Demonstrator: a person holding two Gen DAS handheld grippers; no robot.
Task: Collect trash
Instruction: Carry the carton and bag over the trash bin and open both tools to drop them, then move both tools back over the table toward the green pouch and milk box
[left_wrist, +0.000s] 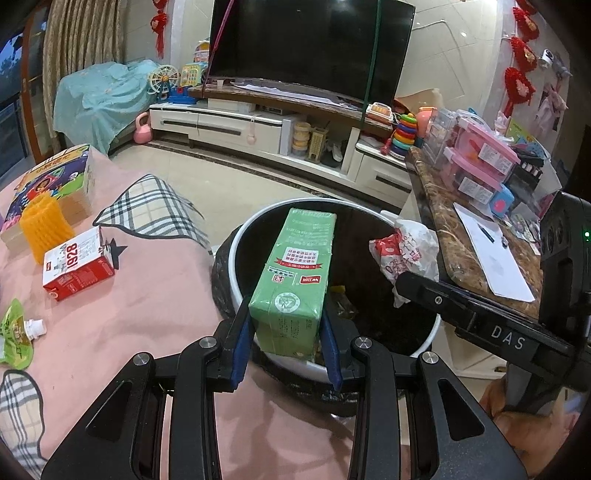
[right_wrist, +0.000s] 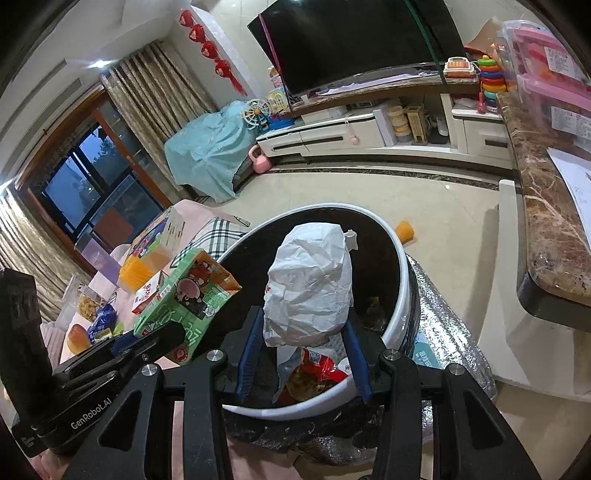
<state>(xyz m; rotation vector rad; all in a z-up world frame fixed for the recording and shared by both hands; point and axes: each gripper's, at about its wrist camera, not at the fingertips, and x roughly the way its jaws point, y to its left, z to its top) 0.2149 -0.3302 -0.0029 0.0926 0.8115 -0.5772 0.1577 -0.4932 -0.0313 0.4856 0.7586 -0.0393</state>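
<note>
Jaws of both grippers are clamped, left gripper (left_wrist: 286, 332) on the green carton (left_wrist: 295, 273), right gripper (right_wrist: 304, 343) on crumpled wrapper (right_wrist: 310, 284), poised over the bin (right_wrist: 400, 314) for dropping.

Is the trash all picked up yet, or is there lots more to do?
Partly. Some wrappers already lie in the bin. Right now the left tool holds a green carton over the bin, and the right tool holds a crumpled white bag above it; neither is dropped yet. Left on the pink cover: a red-and-white carton and a green pouch.
</note>
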